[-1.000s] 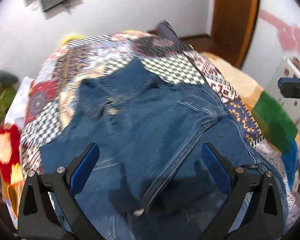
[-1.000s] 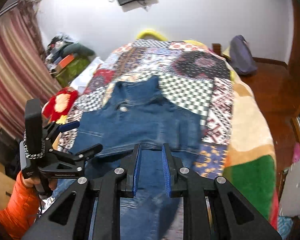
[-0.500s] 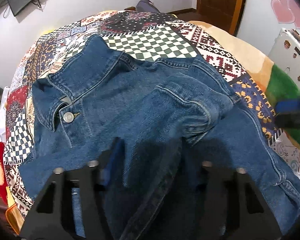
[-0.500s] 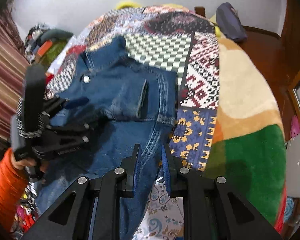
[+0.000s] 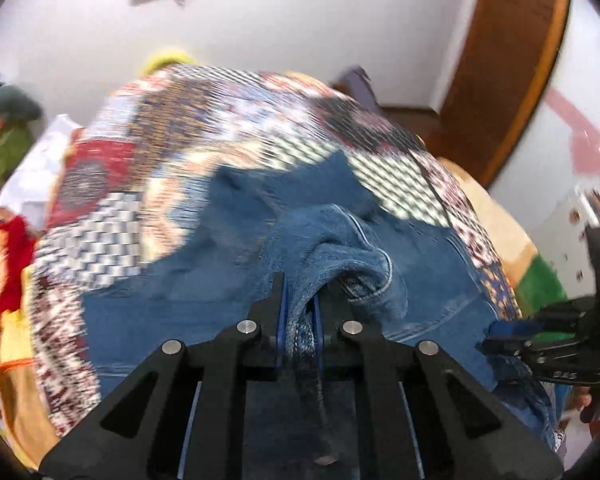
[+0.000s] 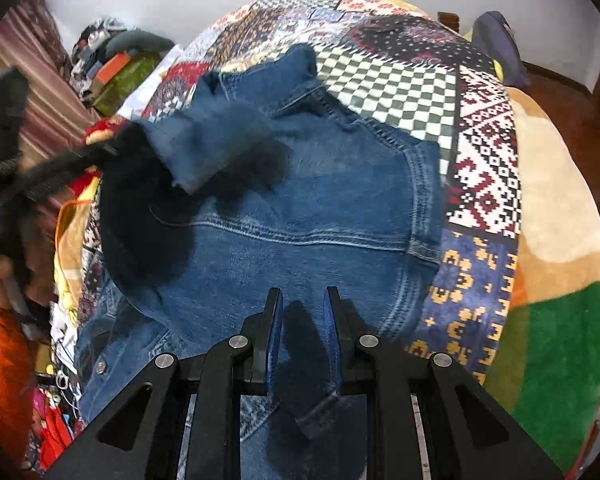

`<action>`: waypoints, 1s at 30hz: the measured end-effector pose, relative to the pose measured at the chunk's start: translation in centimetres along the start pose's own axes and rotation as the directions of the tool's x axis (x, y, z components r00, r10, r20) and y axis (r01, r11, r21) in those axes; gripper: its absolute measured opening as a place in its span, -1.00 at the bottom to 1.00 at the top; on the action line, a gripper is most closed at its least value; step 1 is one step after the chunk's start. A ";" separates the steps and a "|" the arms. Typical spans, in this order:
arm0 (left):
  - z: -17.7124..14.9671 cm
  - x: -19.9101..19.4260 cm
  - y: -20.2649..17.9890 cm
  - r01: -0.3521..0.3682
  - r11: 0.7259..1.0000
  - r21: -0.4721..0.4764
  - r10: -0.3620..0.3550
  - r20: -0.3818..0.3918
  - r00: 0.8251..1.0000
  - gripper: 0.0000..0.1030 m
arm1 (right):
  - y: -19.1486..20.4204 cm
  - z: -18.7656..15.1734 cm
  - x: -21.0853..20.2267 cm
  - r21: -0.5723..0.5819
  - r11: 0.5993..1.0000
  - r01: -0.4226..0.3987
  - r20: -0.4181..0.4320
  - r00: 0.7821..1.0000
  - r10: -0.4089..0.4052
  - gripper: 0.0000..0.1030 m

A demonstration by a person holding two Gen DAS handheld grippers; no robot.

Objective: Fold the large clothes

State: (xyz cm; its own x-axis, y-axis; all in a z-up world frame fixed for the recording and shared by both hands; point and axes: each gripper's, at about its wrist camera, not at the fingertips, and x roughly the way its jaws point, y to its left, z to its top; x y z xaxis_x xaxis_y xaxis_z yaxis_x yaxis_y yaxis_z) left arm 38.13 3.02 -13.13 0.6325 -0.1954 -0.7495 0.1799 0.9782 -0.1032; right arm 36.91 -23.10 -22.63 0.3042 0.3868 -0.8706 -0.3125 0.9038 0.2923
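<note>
A blue denim jacket (image 6: 308, 200) lies on the patchwork bedspread (image 6: 388, 84). My left gripper (image 5: 299, 296) is shut on a bunched fold of the jacket (image 5: 340, 256) and lifts it above the rest; it shows blurred at the left of the right wrist view (image 6: 108, 152), holding a raised flap. My right gripper (image 6: 302, 316) has its blue pads narrowly apart with a dark strip of denim (image 6: 304, 368) between them at the jacket's near edge. It appears at the right edge of the left wrist view (image 5: 540, 340).
The bedspread (image 5: 148, 184) covers the bed, with a beige and green blanket (image 6: 556, 280) on the right. A pile of clothes (image 6: 112, 64) sits at the far left by a striped curtain. A wooden door (image 5: 508, 60) stands at the right.
My left gripper, open half a second ago, has shut on a fold of denim and lifted it. My right gripper has moved in over the jacket's near edge.
</note>
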 end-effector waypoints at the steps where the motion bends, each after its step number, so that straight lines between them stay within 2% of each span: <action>1: -0.2 -0.7 1.1 -0.005 1.000 -0.019 0.005 0.013 1.000 -0.83 | 0.2 0.0 0.7 -0.005 1.000 0.021 -0.018 1.000 -0.021 -0.68; 5: -2.3 -2.9 5.3 -0.045 0.996 -0.083 0.048 0.029 0.998 -0.84 | 0.3 -0.7 2.4 -0.026 0.996 0.082 -0.028 0.996 -0.083 -0.68; 9: -6.0 -2.9 8.8 -0.064 0.986 -0.156 0.061 -0.027 0.998 -0.84 | 0.3 -1.3 2.3 -0.037 0.989 0.141 -0.003 0.990 -0.141 -0.67; 14: -11.7 -1.4 12.8 -0.080 0.954 -0.289 0.050 -0.111 0.993 -0.84 | 0.5 -1.9 2.2 -0.074 0.973 0.218 0.017 0.976 -0.218 -0.67; 18: -16.4 -0.4 15.0 -0.032 0.919 -0.393 -0.042 -0.177 0.983 -0.84 | 0.7 -2.4 2.0 -0.095 0.957 0.273 0.022 0.962 -0.272 -0.66; 20: -17.8 -0.1 15.5 -0.051 0.914 -0.402 -0.039 -0.211 0.977 -0.82 | 0.6 -2.8 1.9 -0.098 0.953 0.287 0.017 0.958 -0.287 -0.66; 22: -18.8 -0.1 15.7 -0.022 0.902 -0.431 -0.083 -0.223 0.971 -0.79 | 0.4 -3.2 1.9 -0.095 0.948 0.303 0.006 0.953 -0.303 -0.66; 23: -19.0 -0.2 15.6 -0.004 0.895 -0.446 -0.105 -0.220 0.970 -0.56 | 0.2 -3.4 1.9 -0.091 0.947 0.310 0.002 0.951 -0.311 -0.66; 24: -19.3 -0.4 15.7 0.020 0.884 -0.467 -0.131 -0.207 0.969 -0.21 | 0.1 -3.6 1.8 -0.085 0.947 0.311 0.001 0.950 -0.312 -0.66; 26: -19.5 -1.0 15.5 0.061 0.860 -0.506 -0.164 -0.163 0.973 0.21 | -0.2 -3.7 1.6 -0.066 0.951 0.301 0.001 0.953 -0.302 -0.66; 29: -19.2 -1.1 15.5 0.147 0.815 -0.561 -0.242 -0.097 0.965 0.26 | -0.7 -3.8 1.4 -0.028 0.957 0.287 -0.014 0.958 -0.288 -0.66; 30: -19.1 -0.7 15.6 0.168 0.790 -0.590 -0.268 -0.086 0.960 0.26 | -0.8 -3.7 1.3 -0.016 0.960 0.281 -0.019 0.959 -0.281 -0.66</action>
State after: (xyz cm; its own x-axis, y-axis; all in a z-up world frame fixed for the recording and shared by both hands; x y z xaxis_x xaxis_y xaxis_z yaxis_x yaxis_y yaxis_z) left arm 26.15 19.78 -26.68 0.4938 -0.4437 -0.7479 -0.1964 0.7809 -0.5930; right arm 34.21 -24.00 -25.52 0.3627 0.1134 -0.9250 -0.2287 0.9730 0.0296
